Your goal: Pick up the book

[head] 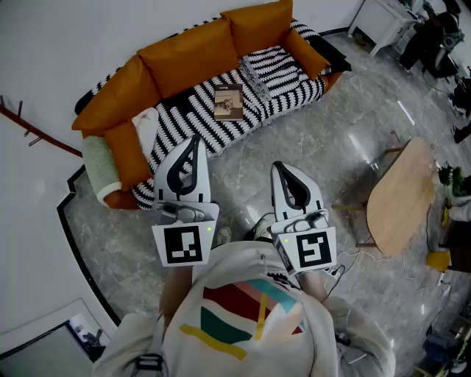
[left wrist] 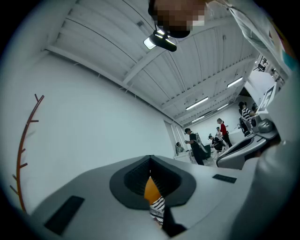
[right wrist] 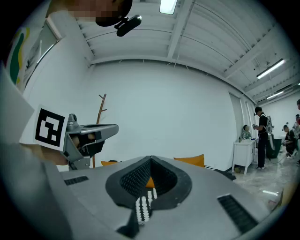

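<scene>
A small brown book (head: 228, 101) lies flat on the black-and-white striped seat of the sofa (head: 199, 59), which has orange back cushions. Both grippers are held side by side over the grey floor, well short of the sofa and apart from the book. My left gripper (head: 195, 138) points toward the sofa's left half, its jaws together with nothing between them. My right gripper (head: 278, 166) sits a little nearer to me, also shut and empty. In the left gripper view the jaws (left wrist: 150, 158) meet at the tip. The right gripper view shows the same (right wrist: 150, 159).
A round wooden table (head: 401, 195) stands on the right. A pale green bolster (head: 99, 169) leans at the sofa's left end. A white cabinet (head: 383, 22) is at the far right. Several people (left wrist: 194, 145) stand far off. A coat stand (right wrist: 101, 122) rises by the wall.
</scene>
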A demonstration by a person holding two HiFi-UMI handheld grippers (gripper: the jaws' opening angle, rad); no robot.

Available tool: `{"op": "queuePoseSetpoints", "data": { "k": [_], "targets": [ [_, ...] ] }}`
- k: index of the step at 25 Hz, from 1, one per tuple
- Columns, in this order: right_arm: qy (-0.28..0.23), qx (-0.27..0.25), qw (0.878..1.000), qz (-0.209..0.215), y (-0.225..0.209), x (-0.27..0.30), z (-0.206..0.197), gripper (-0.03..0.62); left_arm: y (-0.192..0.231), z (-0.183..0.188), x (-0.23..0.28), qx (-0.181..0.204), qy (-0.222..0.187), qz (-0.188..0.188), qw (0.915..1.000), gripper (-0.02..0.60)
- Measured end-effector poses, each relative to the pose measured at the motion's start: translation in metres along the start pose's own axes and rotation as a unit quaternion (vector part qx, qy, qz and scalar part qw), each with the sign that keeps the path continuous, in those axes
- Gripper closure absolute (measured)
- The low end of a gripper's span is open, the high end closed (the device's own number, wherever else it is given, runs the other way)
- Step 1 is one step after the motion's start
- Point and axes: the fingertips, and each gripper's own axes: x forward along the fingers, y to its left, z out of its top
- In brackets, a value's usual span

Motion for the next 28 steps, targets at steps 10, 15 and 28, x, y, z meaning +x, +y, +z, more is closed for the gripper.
{"op": "queuePoseSetpoints", "data": {
  "k": [10,15,28],
  "targets": [
    [-0.009,0.023,1.000,-0.004,-0.019,-0.001,-0.007,0.582,-0.005,-0.002,0.008,0.002,0.004,0.010,0.9999,0.586],
    [-0.011,0.039,0.999,-0.004,-0.036,-0.005,-0.011,0.582,-0.012,-0.001,0.017,0.013,0.010,0.017,0.9997,0.586],
    [0.000,0.057,0.998,-0.011,-0.115,-0.045,-0.045,0.582,-0.057,-0.002,0.048,0.025,-0.006,0.058,0.9980,0.586]
  ]
}}
